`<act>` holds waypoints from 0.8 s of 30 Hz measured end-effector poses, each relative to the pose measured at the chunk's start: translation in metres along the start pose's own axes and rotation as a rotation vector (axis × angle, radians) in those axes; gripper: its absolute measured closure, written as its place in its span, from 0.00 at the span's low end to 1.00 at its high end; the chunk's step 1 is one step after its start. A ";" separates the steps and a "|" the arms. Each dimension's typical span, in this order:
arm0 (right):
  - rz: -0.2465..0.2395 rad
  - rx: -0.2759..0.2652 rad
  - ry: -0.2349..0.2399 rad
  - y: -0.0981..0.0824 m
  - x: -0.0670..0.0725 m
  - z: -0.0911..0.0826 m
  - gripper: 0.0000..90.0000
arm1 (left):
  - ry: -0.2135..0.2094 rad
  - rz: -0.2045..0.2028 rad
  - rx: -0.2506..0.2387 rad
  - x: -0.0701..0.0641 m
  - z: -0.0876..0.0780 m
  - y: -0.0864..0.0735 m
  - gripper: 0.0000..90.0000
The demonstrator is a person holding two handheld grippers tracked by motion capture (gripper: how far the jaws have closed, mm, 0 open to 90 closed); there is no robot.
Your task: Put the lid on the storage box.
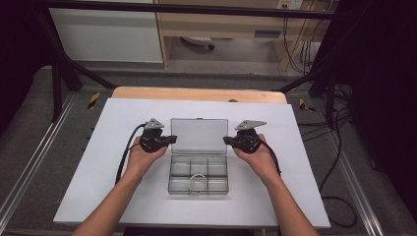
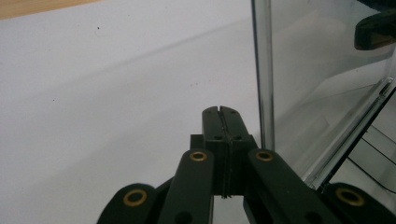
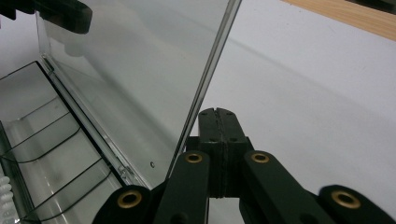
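While each hand-held gripper, left [image 1: 172,139] and right [image 1: 227,140], flanks the upright lid [image 1: 199,135] with jaws together, a nudge could tip the box [image 1: 198,174].

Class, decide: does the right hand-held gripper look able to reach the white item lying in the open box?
Probably yes: the box is open, its lid upright, leaving the white item uncovered near the right hand-held gripper.

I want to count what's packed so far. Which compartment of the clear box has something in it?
The front middle compartment of the clear box: a small white item lies there. The other compartments look empty.
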State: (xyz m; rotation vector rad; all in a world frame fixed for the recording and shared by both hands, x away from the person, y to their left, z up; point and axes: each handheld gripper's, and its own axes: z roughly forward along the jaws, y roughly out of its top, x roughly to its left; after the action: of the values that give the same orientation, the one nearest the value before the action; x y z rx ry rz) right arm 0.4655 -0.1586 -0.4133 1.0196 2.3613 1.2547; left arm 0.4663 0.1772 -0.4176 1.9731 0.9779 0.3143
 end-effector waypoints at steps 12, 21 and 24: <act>-0.009 -0.006 0.002 0.004 0.000 -0.003 1.00 | 0.002 0.003 0.004 -0.001 -0.001 0.001 1.00; -0.007 -0.018 0.002 0.005 0.000 -0.006 1.00 | 0.005 0.003 0.002 -0.002 -0.002 0.002 1.00; -0.005 -0.019 0.002 0.006 -0.001 -0.008 1.00 | 0.007 0.004 0.000 -0.002 -0.003 0.004 1.00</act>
State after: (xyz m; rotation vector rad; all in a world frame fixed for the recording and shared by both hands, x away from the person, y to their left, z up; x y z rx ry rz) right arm 0.4645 -0.1615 -0.4037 1.0058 2.3482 1.2743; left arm 0.4651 0.1760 -0.4127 1.9757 0.9785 0.3233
